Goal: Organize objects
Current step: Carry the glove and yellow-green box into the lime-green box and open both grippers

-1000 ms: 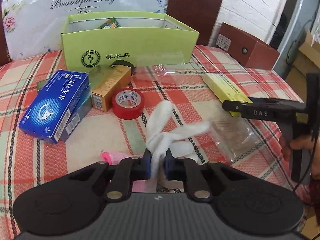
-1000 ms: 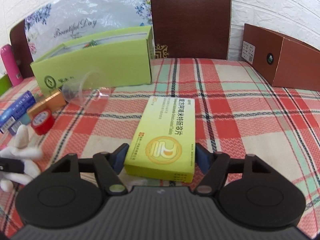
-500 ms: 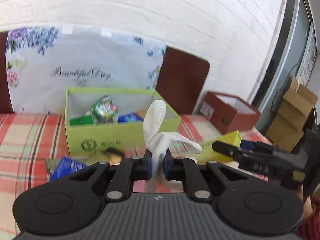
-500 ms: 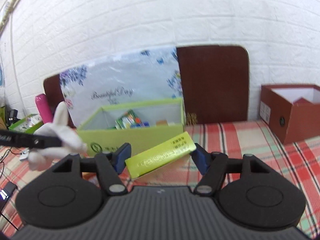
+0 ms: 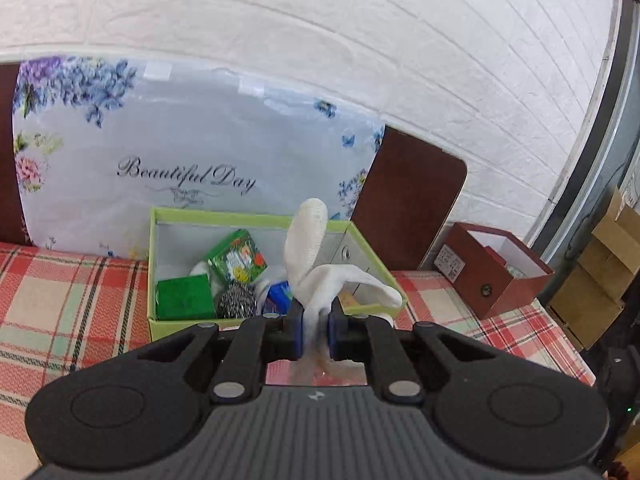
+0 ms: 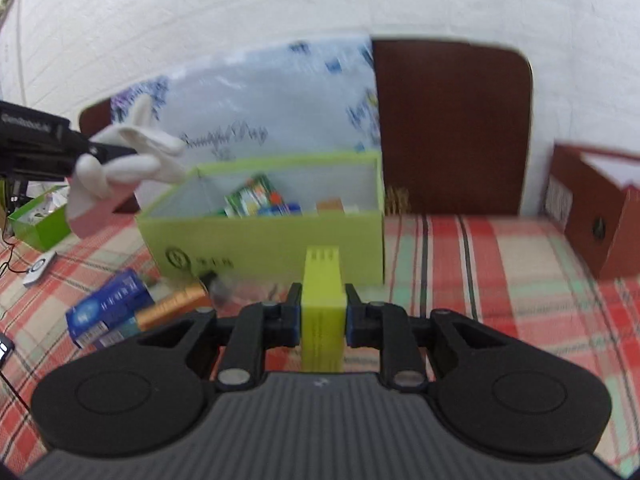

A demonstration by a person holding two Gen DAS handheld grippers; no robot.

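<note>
Nearest the left claw (image 5: 314,330), its two blue-padded jaws are pressed together on the bunched cuff of a white knitted cotton glove (image 5: 316,264), a grip low on the fabric that lets the rest hang free. One glove finger stands nearly upright just beyond the pads, while another droops forward and to the right of the claw; the glove's long axis runs roughly vertical, fingertips up. Ahead of and below the claw sits the open lime-green cardboard box (image 5: 160,264), already holding a green packet, a steel scourer and other small items, so the glove is likely being carried there for dropping in. The right claw (image 6: 323,318) pinches a slim yellow-green cardboard carton (image 6: 323,304) across its narrow faces, turned on edge. The carton's long axis points straight ahead from the claw toward the same box (image 6: 276,236), probably so it can slide in end first. To the left of and below this claw, a blue carton (image 6: 108,308) and an orange one (image 6: 172,308) lie on the red plaid tablecloth (image 6: 480,272). The view is blurred.
</note>
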